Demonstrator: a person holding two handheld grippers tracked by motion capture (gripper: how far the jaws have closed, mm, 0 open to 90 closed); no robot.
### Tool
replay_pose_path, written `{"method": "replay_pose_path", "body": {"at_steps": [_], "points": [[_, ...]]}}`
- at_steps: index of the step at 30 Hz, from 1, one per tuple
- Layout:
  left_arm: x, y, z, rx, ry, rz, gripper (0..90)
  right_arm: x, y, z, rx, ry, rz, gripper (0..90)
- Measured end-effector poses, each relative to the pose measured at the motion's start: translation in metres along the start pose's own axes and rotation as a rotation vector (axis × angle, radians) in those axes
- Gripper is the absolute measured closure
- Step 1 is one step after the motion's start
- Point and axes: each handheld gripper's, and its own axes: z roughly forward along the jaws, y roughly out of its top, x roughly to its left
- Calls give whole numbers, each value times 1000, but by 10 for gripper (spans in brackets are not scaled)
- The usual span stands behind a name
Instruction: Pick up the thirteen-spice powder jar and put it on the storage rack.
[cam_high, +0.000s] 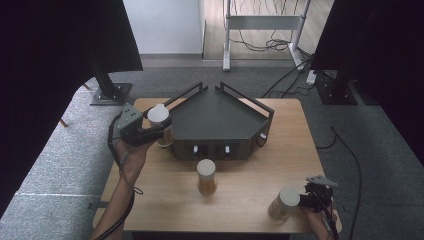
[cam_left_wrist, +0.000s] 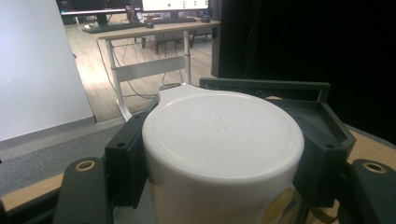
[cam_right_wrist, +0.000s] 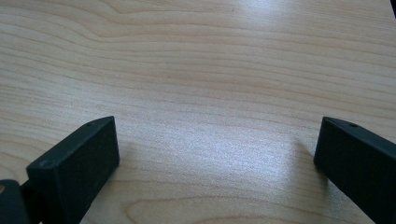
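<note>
My left gripper is shut on a white-lidded jar with amber contents, held just off the left edge of the dark angular tray. In the left gripper view the jar's lid sits between the black fingers, with the tray's rim right behind it. A second jar stands on the wooden table in front of the tray. A third jar stands near the front right corner, just left of my right gripper. The right gripper is open over bare wood.
The tray's front face carries small knobs. Black curtains hang at both sides. Black stand bases and cables lie on the grey carpet behind the table, and a white desk frame stands farther back.
</note>
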Motion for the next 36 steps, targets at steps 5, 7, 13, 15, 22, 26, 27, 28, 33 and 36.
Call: {"method": "replay_pose_path", "body": {"at_steps": [5,7,13,15,22,26,27,28,33,36], "points": [[-1,4,17,7,-3,9,311,0,0,0,-1,0,-1,0],[-2,6,24,9,-4,9,311,0,0,0,-1,1,-1,0],[-4,11,46,9,-6,16,311,0,0,0,-1,1,-2,0],[-5,11,52,9,-7,15,311,0,0,0,-1,2,-2,0],[-4,14,75,24,-4,12,311,-1,0,0,0,4,-5,0],[-1,11,83,14,-13,-24,311,-1,0,0,0,5,-5,0],[0,11,85,13,-11,-29,311,-1,0,0,0,5,-6,0],[0,11,87,13,-9,-30,311,-1,0,0,0,6,-6,0],[-3,9,93,25,6,-19,311,-1,-1,0,0,6,-7,0],[-3,8,95,26,14,-23,311,-1,-1,0,0,7,-7,0]]}}
